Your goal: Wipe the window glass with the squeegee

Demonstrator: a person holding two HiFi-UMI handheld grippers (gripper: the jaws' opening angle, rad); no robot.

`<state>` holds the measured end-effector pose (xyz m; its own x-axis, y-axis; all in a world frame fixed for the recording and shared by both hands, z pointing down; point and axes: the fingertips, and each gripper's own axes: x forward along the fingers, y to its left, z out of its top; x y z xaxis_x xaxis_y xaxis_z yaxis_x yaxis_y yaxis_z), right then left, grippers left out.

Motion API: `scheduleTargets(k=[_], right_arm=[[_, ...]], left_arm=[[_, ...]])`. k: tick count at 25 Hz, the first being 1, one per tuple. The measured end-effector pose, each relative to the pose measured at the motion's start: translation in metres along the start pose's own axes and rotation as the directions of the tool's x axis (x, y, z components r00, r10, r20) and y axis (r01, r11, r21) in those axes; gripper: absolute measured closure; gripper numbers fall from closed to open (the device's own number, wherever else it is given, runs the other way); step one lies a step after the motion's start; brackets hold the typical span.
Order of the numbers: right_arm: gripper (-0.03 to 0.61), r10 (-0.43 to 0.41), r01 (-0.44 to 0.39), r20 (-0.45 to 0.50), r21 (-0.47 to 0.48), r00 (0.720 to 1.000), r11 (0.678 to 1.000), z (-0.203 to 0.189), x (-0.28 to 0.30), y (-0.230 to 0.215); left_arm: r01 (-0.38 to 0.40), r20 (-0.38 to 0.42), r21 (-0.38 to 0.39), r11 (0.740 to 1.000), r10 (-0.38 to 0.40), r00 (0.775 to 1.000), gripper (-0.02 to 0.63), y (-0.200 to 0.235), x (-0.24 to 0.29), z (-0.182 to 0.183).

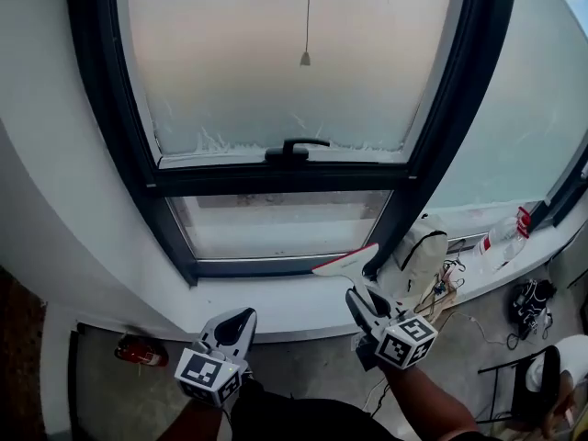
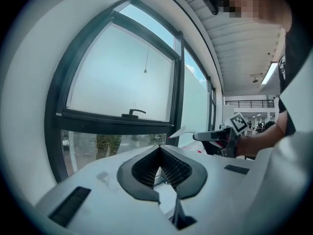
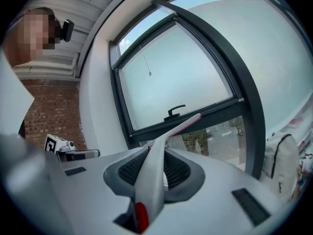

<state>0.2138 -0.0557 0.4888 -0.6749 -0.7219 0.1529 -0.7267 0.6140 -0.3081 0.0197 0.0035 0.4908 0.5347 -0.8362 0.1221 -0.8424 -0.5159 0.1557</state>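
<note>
A slim white plastic squeegee, red-edged, is clamped by the right gripper near frosted window glass; the jaws of the left gripper are pressed together.

The window glass looks frosted and matt, its dark frame smooth, the squeegee smooth plastic.

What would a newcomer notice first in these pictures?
The big dark-framed window fills the head view, its upper pane frosted above a black handle. Below it, the right tool grips a white squeegee by the sill, while the left tool hangs shut and empty.
</note>
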Motion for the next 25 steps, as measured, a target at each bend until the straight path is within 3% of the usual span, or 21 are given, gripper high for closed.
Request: scheduleTargets(k=[7, 11, 19, 25], right_arm=[[0.505, 0.041, -0.039, -0.034, 0.056, 0.999, 0.998, -0.041, -0.085, 0.007], [0.505, 0.079, -0.076, -0.027, 0.117, 0.996, 0.990, -0.041, -0.111, 0.015], [0.505, 0.046, -0.047, 0.014, 0.063, 0.999, 0.997, -0.028, -0.129, 0.040], [0.505, 0.034, -0.034, 0.006, 0.038, 0.999, 0.999, -0.035, -0.109, 0.079]], left_arm=[[-0.070, -0.030, -0.029, 0.997, 0.069, 0.997, 0.612, -0.072, -0.033, -0.026], [-0.076, -0.047, -0.002, 0.997, 0.076, 0.996, 0.612, -0.096, -0.047, -0.023], [-0.028, -0.015, 0.012, 1.000, 0.028, 0.999, 0.612, -0.097, -0.055, 0.001], [-0.005, -0.001, 0.034, 0.999, 0.005, 1.000, 0.612, -0.074, -0.077, 0.011]])
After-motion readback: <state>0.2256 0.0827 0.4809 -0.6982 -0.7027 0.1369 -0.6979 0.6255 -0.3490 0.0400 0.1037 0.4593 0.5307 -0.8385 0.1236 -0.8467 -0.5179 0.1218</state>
